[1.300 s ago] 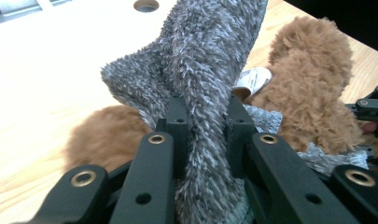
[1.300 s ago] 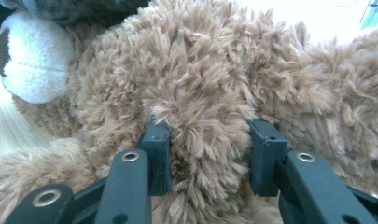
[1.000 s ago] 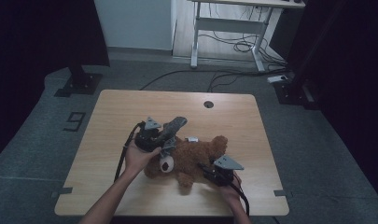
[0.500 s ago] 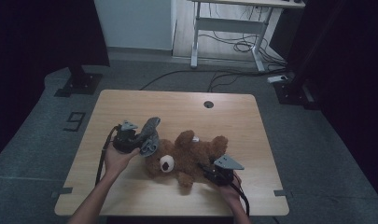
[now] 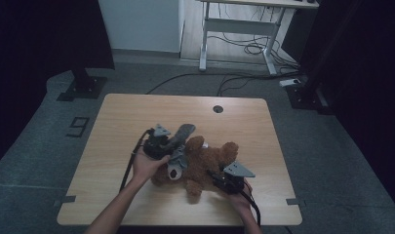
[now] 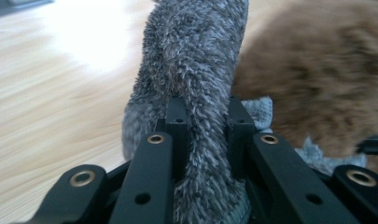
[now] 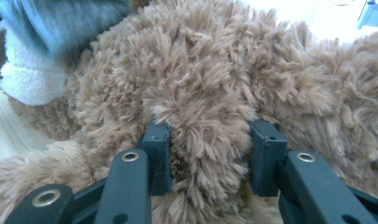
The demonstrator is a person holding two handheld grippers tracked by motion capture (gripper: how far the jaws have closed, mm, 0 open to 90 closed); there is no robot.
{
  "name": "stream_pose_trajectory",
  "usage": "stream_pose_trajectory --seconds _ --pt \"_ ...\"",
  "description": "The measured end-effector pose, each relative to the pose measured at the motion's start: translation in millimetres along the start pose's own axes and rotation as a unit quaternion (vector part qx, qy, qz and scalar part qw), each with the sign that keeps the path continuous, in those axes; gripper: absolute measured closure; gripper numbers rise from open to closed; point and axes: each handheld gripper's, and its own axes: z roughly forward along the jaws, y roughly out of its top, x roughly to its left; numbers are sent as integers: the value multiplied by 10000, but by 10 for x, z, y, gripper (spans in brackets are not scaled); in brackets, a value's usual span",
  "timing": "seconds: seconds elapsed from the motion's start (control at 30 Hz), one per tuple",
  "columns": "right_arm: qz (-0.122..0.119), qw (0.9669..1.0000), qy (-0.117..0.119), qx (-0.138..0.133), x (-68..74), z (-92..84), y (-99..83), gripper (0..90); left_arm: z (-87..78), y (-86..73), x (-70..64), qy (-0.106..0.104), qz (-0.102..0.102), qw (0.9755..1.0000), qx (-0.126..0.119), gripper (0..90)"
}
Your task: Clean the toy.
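Both grippers clamped on soft goods at the counter's near half.

Nearest, the right gripper (image 5: 223,181) pinches brown fur of the teddy bear (image 5: 205,163), which lies on the wooden counter (image 5: 136,117). Beyond, the left gripper (image 5: 178,144) is closed on a grey fleece cloth (image 6: 196,88), held against the bear's head.

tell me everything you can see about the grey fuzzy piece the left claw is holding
The grey fuzzy piece is a long, narrow strip of short, plush grey pile, like a small scarf or sock. The left claw is shut on it near one end, the jaws pinching it into a fold. Its far end sticks out over the wooden table, just above the head of the brown teddy bear. Its lower end bunches against the bear's fur. A paler grey, frayed scrap lies beside it by the bear.
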Motion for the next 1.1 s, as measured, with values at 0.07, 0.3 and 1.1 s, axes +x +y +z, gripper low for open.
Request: stream_pose_trajectory --seconds 0.07,0.3,1.1 --pt "12 10000 3 5 0 -2 0 587 96 29 -144 93 223 9997 43 758" --pt "0 10000 12 4 -5 -3 -1 586 78 -35 -74 434 417 9978 270 758" --pt "-7 10000 -20 -26 9 1 -7 586 -493 67 -188 -117 235 9978 -603 758"
